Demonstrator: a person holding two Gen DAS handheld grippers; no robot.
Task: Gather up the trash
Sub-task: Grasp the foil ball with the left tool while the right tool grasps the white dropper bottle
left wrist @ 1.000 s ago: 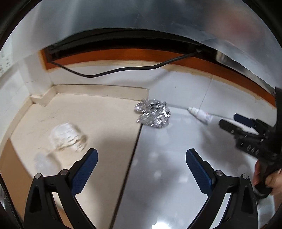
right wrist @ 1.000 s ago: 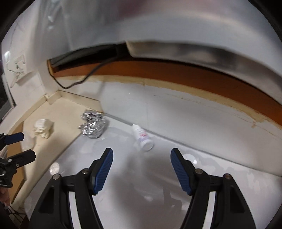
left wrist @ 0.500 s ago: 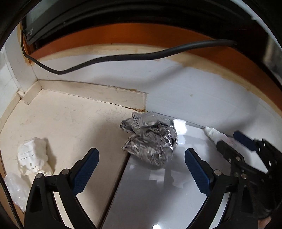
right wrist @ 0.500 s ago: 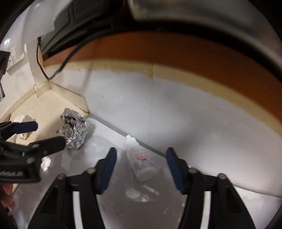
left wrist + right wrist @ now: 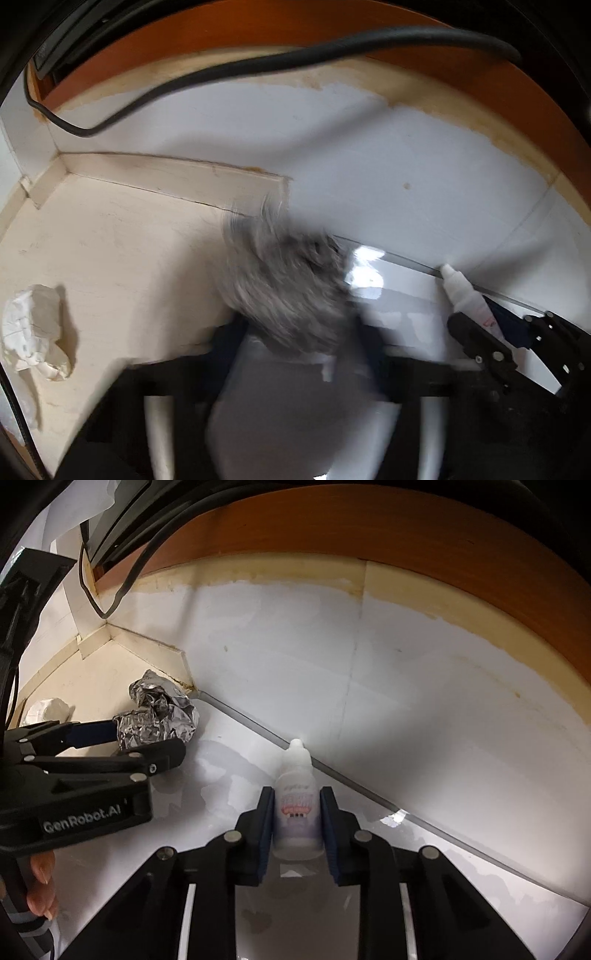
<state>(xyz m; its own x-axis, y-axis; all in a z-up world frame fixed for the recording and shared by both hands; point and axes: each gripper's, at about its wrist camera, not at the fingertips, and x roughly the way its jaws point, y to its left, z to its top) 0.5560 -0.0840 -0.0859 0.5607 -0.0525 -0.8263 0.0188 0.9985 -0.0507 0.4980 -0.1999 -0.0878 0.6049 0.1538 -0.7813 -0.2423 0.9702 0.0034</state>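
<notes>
crumpled silver foil ball [image 5: 159,712] lies at the far left, on the seam between cream floor [image 5: 110,240] and white tile, clamped between the pads of the left gripper [image 5: 147,744]. right of it, the small white dropper bottle [image 5: 297,808] lies beside the wall, pinched by the right gripper [image 5: 296,825]. a paper wad [image 5: 33,328] sits farther left.
</notes>
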